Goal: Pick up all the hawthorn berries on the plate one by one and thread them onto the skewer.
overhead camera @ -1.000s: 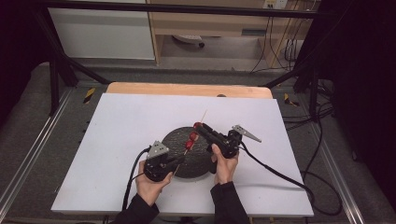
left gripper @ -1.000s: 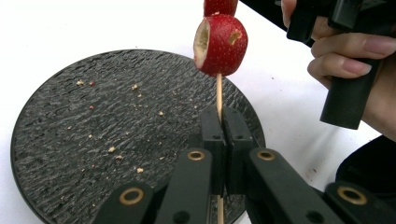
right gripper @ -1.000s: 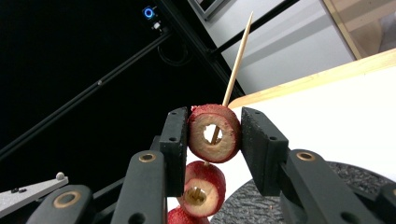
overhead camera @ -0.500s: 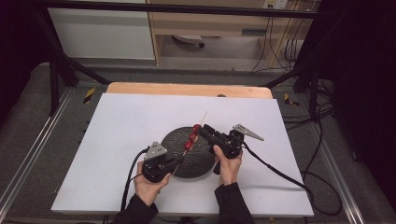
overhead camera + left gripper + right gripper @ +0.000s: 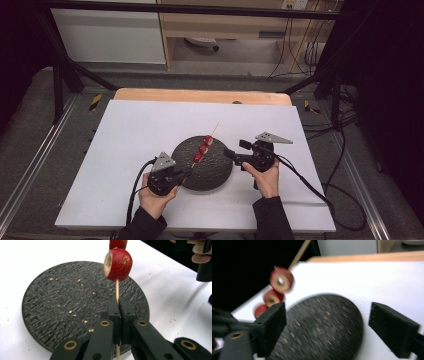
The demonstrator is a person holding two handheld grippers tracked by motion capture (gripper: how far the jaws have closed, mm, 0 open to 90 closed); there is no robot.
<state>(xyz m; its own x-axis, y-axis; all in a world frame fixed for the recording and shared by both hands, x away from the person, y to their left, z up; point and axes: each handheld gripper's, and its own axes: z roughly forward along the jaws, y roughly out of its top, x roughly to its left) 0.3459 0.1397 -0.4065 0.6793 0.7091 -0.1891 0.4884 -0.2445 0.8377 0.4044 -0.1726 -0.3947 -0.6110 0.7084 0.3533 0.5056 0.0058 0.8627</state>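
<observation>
Item: thin wooden skewer (image 5: 196, 162) carrying three red fruit pieces (image 5: 203, 148), centre of frame, slanting above the round black textured plate (image 5: 215, 175) on the white counter (image 5: 130, 130). Left claw (image 5: 181, 175) clenched on the skewer's lower end. Right claw (image 5: 232, 152), right of plate, jaws just opened, nothing between them.

A skewer (image 5: 202, 148) of fruit slices hangs above the plate (image 5: 215, 172), between left gripper (image 5: 176, 176) and right gripper (image 5: 231, 154).
</observation>
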